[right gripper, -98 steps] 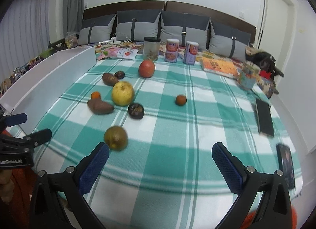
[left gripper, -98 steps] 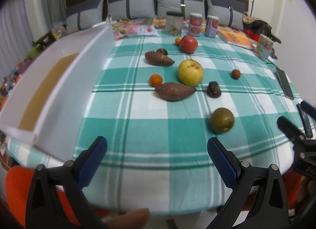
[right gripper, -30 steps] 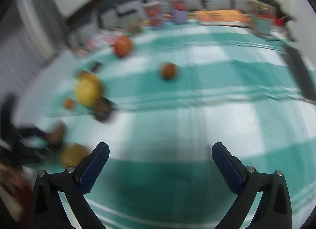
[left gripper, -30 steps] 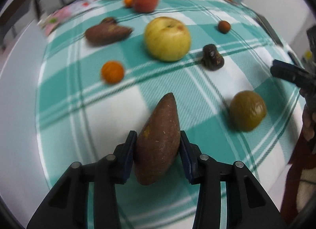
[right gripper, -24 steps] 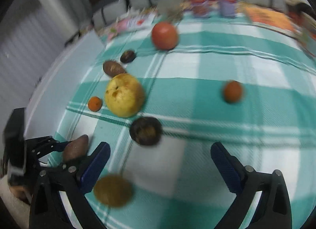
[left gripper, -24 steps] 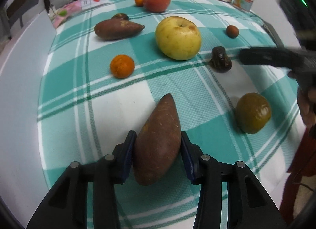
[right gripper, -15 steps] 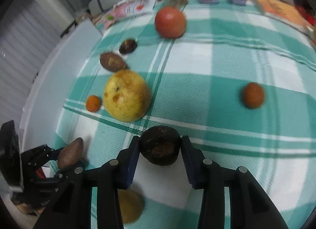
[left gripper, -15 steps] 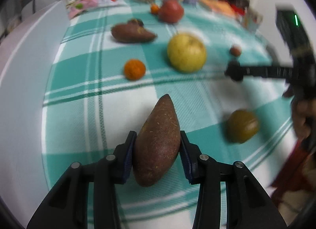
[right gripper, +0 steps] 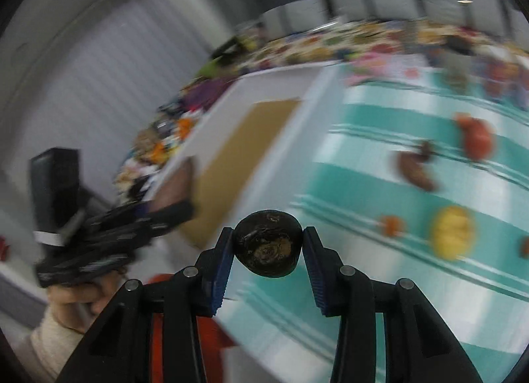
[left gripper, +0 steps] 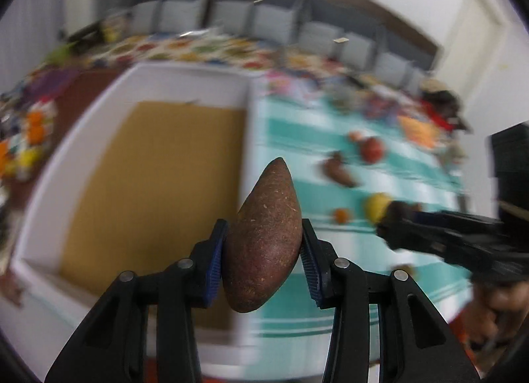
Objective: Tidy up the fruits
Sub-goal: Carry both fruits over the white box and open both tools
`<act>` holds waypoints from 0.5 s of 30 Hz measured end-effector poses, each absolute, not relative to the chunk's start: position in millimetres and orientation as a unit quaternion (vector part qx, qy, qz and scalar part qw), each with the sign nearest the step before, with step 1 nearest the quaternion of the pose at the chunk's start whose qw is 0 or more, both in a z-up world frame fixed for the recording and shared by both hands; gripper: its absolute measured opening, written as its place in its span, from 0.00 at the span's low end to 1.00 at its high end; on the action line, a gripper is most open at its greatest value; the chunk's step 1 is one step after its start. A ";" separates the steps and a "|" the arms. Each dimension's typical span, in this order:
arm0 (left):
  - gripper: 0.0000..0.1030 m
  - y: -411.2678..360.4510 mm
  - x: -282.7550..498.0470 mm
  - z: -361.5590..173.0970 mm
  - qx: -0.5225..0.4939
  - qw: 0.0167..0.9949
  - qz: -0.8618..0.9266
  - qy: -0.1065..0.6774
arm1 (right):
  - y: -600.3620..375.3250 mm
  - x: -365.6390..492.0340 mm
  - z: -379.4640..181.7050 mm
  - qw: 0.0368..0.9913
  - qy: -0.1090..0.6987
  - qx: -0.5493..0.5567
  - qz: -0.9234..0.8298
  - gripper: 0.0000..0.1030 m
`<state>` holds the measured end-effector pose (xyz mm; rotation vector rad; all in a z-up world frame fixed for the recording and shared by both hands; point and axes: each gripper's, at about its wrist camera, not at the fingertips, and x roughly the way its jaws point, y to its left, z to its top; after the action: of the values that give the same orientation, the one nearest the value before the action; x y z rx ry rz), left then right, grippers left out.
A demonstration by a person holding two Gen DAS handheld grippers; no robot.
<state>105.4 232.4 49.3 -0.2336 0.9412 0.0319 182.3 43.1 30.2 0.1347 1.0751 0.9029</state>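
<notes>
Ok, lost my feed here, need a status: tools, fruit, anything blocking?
Left tool shut on sweet potato. Right tool shut on dark round fruit. White box ahead, nothing in the way.

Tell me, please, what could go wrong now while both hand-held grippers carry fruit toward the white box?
1. The left hand-held gripper pinches the long brown fruit near its lower half only; the free tip could swing and slip out.
2. The right hand-held gripper holds the small round dark fruit at its fingertips; it may roll out.
3. Both head to the same white box and sit close together, so they might collide.
</notes>
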 end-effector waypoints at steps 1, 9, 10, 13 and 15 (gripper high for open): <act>0.42 246.0 105.3 42.4 -0.116 0.879 0.030 0.462 | 65.1 180.6 30.0 0.755 0.499 0.055 0.421 0.41; 0.42 312.2 101.4 -4.6 -0.129 0.845 0.111 0.508 | 177.1 180.6 1.1 0.730 0.546 -0.005 0.412 0.41; 0.43 316.4 98.9 -6.8 -0.129 0.844 0.118 0.507 | 179.7 179.1 -2.6 0.730 0.548 -0.011 0.409 0.41; 0.52 328.3 92.9 -10.4 -0.133 0.844 0.136 0.500 | 196.2 178.4 -13.9 0.730 0.554 -0.024 0.400 0.41; 0.71 333.2 86.6 -8.0 -0.137 0.847 0.148 0.492 | 201.5 177.2 -16.8 0.738 0.550 -0.034 0.390 0.52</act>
<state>86.6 333.2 -8.0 -0.2892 1.0377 0.3119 177.2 201.5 -16.8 -0.0746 1.2071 0.8572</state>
